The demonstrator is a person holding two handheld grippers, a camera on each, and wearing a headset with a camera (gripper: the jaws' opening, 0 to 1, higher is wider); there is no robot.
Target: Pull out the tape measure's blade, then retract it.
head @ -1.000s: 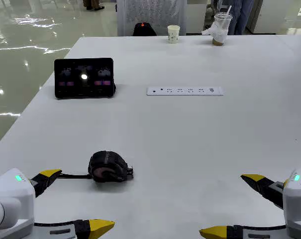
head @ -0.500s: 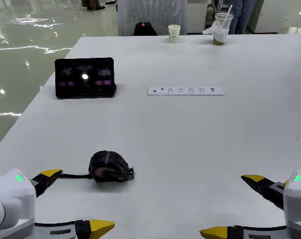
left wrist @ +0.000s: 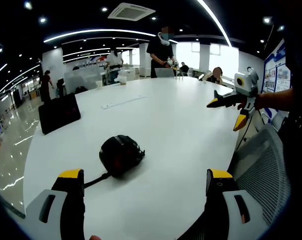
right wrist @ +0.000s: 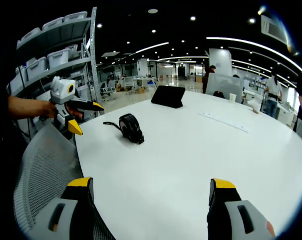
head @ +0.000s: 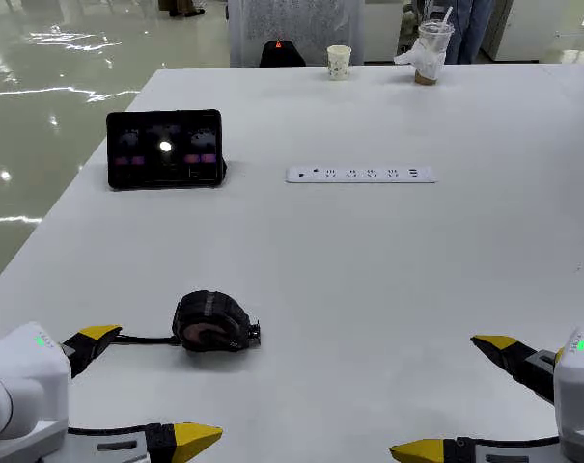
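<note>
A black tape measure (head: 212,323) lies on the white table (head: 369,260) near its front left, with a thin black strap trailing to the left. Its blade is inside the case. My left gripper (head: 147,386) hangs open at the lower left, just left of and nearer than the tape measure (left wrist: 121,154), jaws wide apart and holding nothing. Far to the right my right gripper (head: 456,395) is open too, well away from the tape measure (right wrist: 131,128). The left gripper (right wrist: 86,116) appears at the left of the right gripper view, and the right gripper (left wrist: 230,112) at the right of the left gripper view.
A dark tablet (head: 164,149) stands at the back left. A white power strip (head: 359,175) lies mid-table. A paper cup (head: 339,62) and a plastic cup with a straw (head: 431,53) stand at the far edge. A mesh chair (right wrist: 46,175) is by the near edge.
</note>
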